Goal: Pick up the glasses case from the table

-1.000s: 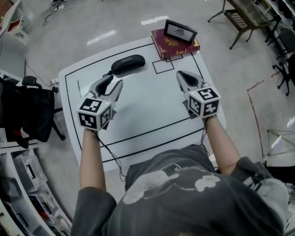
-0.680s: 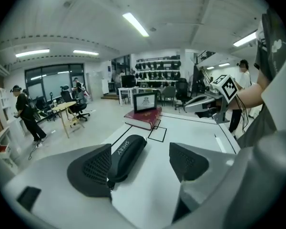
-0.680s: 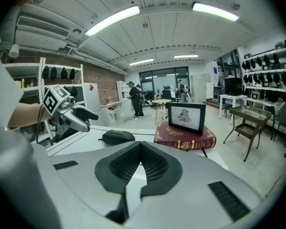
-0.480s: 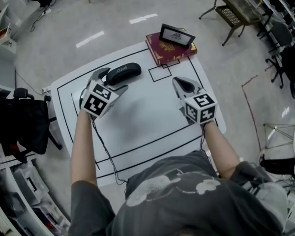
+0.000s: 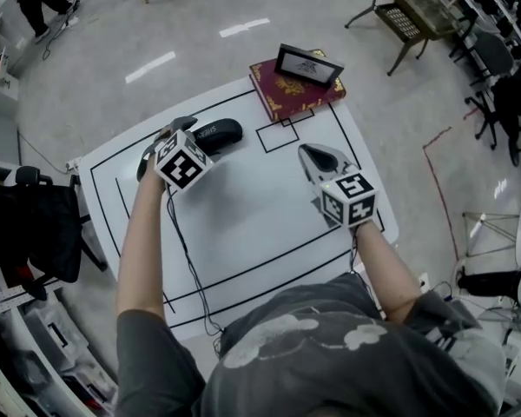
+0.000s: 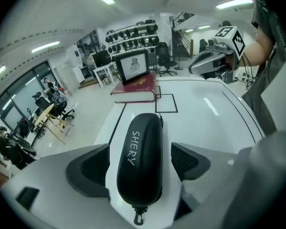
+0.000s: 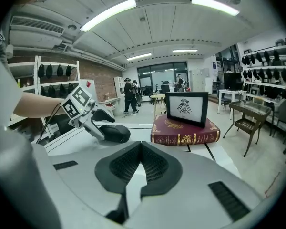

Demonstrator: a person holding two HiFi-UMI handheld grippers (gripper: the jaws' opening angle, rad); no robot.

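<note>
Although still flat on the white table (image 5: 260, 224) and not yet gripped, now bracketed: glasses case (image 5: 219, 133), black, zipped, lettered along the lid, lying just left of the red book (image 5: 295, 89) in the head view, long axis pointing roughly toward that book.

Left gripper (image 6: 139, 163). Changed most. A second ago: raised over the table, short of the case and farther from the red book, jaws nearly together. Now: dropped, rolled and tipped steeply down, jaws spread wide, one on each side of the case's end farthest from the red book. Bare strips of table visible between each pad and the case wall, so no pressure yet. At that same end, zip pull (image 6: 139, 218), poking out toward the camera.

Right gripper (image 5: 313, 155). Hardly moved. Parked over the table on the person's side of the red book, jaws together, nothing between them.

Case itself. Same place relative to the red book as a second ago; no shift, no lift.

Framed picture (image 5: 308, 63). Propped on top of the red book; untouched.

Bearing on the task. Approach and opening judged complete; grasp and lift outstanding. Next call: close evenly across the case's width, then raise. Risk noted: hold near one end of a long rounded shell, so likely to droop or swivel at the end nearer the red book unless clamped firmly.
</note>
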